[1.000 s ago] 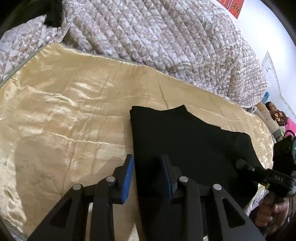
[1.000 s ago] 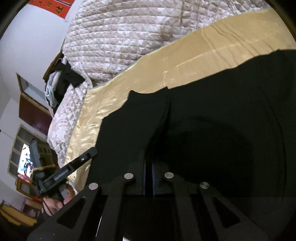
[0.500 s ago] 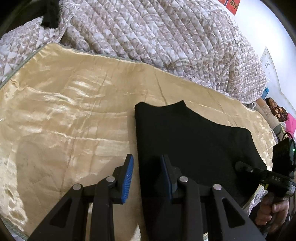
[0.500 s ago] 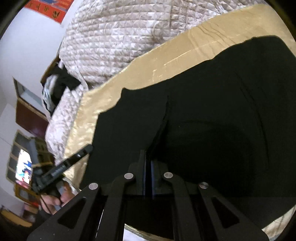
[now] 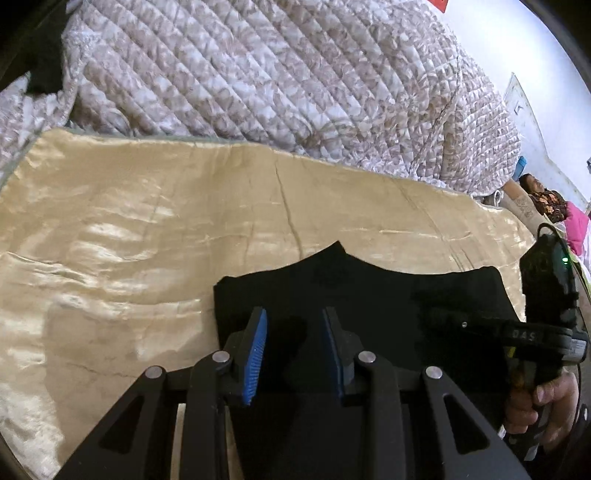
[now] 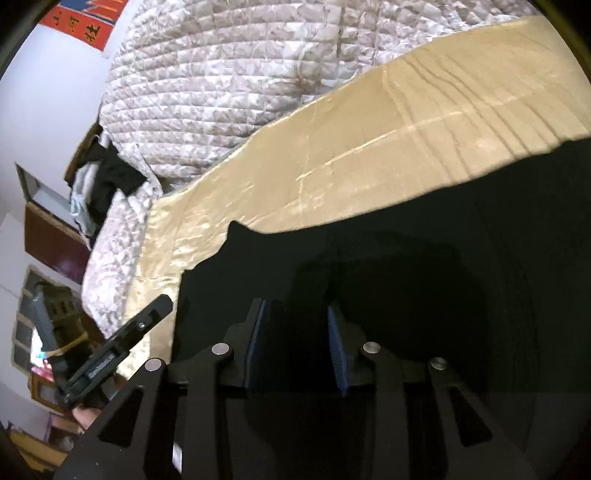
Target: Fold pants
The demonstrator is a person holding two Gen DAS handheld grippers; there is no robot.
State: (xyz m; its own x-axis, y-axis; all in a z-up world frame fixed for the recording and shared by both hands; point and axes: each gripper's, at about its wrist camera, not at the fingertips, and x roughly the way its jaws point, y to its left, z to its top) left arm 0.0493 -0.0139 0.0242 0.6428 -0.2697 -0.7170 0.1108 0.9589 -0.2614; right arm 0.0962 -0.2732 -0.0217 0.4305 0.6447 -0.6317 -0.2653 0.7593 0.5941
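We judge the fold made, so the step is to smooth and square it: press lightly, drag outward, without rucking the gold satin cover [image 5: 155, 229] beneath; the black pants [image 5: 369, 295] lie folded under and ahead of both jaws (edges look even); left gripper [image 5: 293, 350] and right gripper [image 6: 295, 347] both stand spread, holding nothing.

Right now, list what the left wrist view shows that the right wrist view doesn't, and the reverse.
Only the left wrist view shows a person lying at far right and the pink cloth beside them. Only the right wrist view shows the red banner on the wall, the dark clothes heap and a window. Both show the black pants on the gold sheet, the quilt, and open jaws.
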